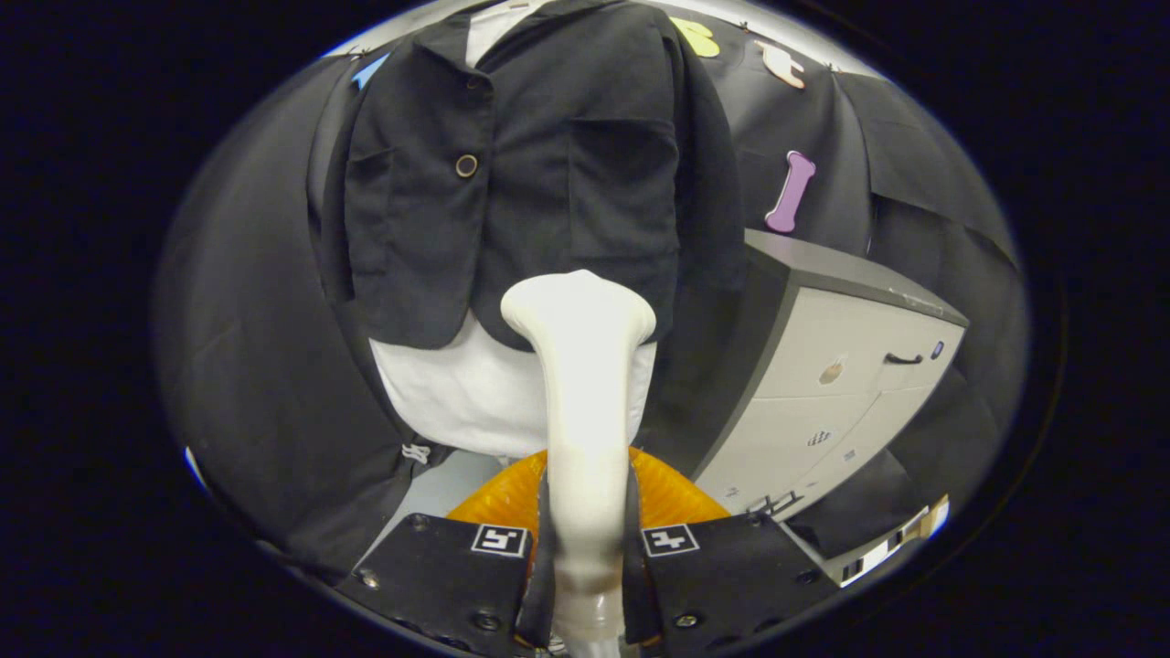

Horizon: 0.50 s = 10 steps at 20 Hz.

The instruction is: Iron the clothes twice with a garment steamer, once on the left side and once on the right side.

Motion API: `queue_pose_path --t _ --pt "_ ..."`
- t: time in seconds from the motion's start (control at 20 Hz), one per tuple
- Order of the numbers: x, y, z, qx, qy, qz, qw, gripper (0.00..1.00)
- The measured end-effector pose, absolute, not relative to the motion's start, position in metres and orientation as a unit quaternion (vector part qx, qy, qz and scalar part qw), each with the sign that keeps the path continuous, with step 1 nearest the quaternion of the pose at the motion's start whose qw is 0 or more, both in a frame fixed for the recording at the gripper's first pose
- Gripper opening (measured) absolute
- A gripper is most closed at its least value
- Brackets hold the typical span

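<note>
We are holding the gripper (585, 548) with both fingers clamped on the steamer (585, 402) handle, low in the frame's centre. Its head is sitting at the hem of the black jacket (512, 183), which is hanging over a white shirt (457, 393).

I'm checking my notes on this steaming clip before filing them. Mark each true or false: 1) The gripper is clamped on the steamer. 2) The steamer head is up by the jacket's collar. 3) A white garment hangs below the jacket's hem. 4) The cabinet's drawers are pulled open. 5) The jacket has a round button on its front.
1) True: the gripper has both fingers pressed on the steamer.
2) False: its head sits at the hem of the jacket.
3) True: the white garment shows under the hem.
4) False: the cabinet has its drawers closed.
5) True: the button is there.
</note>
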<state>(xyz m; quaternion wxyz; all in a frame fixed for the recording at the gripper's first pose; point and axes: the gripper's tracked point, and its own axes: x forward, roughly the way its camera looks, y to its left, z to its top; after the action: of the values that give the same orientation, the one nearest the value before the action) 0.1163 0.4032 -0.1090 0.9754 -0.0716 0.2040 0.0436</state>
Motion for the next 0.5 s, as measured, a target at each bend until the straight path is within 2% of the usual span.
queue_pose_path --t 0.3,0.5 --pt "0.107 0.402 -0.129 -0.076 0.224 0.046 0.971 0.32" --pt "0.100 0.416 -0.108 -0.073 0.201 0.052 0.976 0.32"
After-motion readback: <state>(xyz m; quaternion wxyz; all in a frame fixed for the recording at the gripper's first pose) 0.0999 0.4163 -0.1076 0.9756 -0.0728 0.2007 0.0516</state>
